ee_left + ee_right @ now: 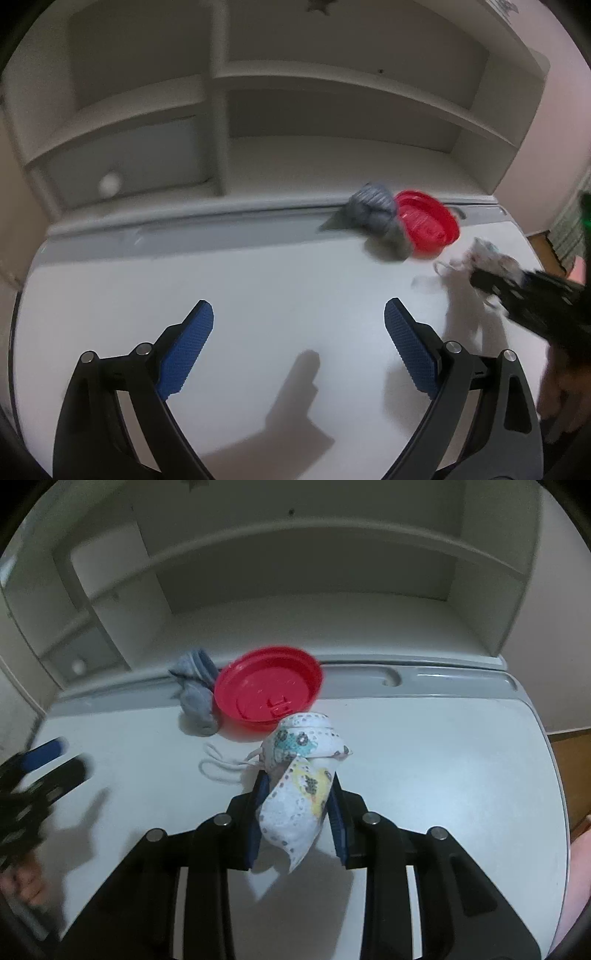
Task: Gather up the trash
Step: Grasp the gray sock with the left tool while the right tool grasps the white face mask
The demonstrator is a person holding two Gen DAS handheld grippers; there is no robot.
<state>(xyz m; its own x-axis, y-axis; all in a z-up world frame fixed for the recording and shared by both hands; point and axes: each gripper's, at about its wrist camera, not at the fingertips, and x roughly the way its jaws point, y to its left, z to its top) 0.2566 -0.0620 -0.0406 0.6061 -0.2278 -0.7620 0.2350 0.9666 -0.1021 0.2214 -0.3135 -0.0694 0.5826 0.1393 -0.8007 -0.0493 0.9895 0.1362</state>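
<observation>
Right wrist only: red lid's inside.

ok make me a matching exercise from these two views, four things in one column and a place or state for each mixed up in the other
Things
1. patterned face mask
2. red lid
3. grey sock
4. left gripper

Places or states
A. jaws wide apart, nothing between them
B. lying on the white desk, touching the red lid's left side in the right wrist view
C. pinched between the right gripper's blue pads
D. lying round and flat, just behind the mask

Pairs: 1-C, 2-D, 3-B, 4-A
</observation>
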